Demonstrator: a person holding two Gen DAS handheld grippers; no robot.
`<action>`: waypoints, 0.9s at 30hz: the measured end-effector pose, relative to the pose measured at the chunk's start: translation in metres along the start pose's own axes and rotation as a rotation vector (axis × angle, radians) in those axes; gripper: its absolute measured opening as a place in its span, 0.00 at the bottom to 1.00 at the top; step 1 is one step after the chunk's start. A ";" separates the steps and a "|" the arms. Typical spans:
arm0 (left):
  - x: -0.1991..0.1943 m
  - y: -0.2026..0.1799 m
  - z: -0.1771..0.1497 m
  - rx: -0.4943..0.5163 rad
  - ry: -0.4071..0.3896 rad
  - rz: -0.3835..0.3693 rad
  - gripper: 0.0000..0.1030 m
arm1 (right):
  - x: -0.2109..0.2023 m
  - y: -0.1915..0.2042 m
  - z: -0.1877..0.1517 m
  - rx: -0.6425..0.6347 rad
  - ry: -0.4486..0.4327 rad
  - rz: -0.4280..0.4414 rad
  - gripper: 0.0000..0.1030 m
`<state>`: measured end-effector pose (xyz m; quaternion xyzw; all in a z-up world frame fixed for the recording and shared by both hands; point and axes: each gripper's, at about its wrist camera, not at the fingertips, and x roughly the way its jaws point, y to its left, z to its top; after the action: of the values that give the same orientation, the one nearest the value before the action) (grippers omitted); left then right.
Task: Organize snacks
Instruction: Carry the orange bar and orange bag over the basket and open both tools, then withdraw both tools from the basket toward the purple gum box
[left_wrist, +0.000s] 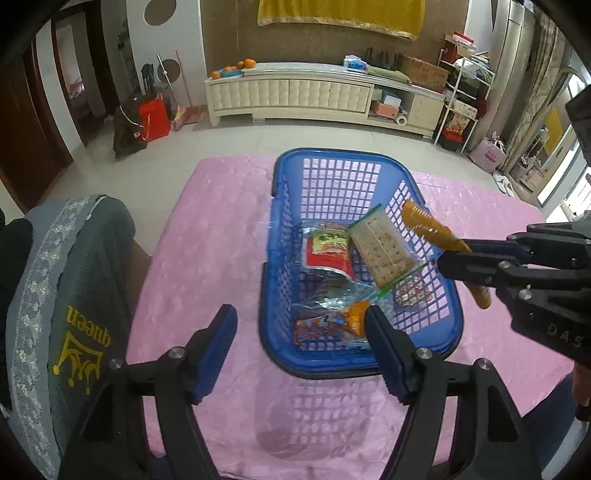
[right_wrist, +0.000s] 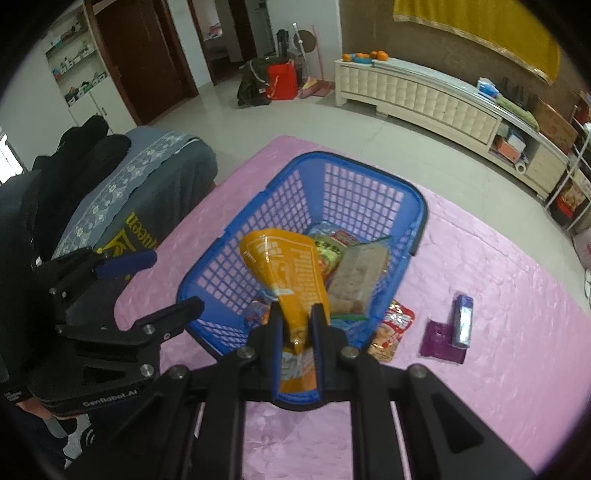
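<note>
A blue plastic basket (left_wrist: 332, 153) stands on the pink tablecloth (left_wrist: 207, 240). It holds a cracker pack (left_wrist: 380, 251), a red snack packet (left_wrist: 327, 254) and an orange-red packet (left_wrist: 325, 328). My left gripper (left_wrist: 301, 343) is open over the basket's near corner, nothing between its fingers. My right gripper (right_wrist: 297, 332) is shut on an orange snack bag (right_wrist: 284, 266), held above the basket (right_wrist: 417, 221). From the left wrist, that right gripper (left_wrist: 458, 258) and its bag (left_wrist: 424, 225) hang over the basket's right wall. The left gripper (right_wrist: 162, 284) shows at the left of the right wrist view.
To the right of the basket a red-and-white packet (right_wrist: 393, 328), a purple packet (right_wrist: 439, 341) and a small blue box (right_wrist: 463, 321) lie on the cloth. A grey garment printed "queen" (left_wrist: 74, 295) drapes over a chair at the table's left edge.
</note>
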<state>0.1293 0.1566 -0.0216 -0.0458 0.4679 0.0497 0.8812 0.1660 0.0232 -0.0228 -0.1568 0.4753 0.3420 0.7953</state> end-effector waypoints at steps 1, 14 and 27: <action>-0.001 0.002 0.000 0.000 -0.001 0.002 0.68 | 0.003 0.004 0.001 -0.013 0.005 -0.004 0.17; 0.017 0.047 -0.013 -0.067 0.027 0.006 0.68 | 0.052 0.038 0.007 -0.123 0.105 -0.031 0.18; 0.022 0.052 -0.017 -0.106 0.036 0.003 0.68 | 0.053 0.032 0.003 -0.098 0.128 -0.016 0.75</action>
<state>0.1210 0.2072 -0.0506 -0.0926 0.4805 0.0747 0.8689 0.1627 0.0689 -0.0645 -0.2208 0.5067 0.3476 0.7574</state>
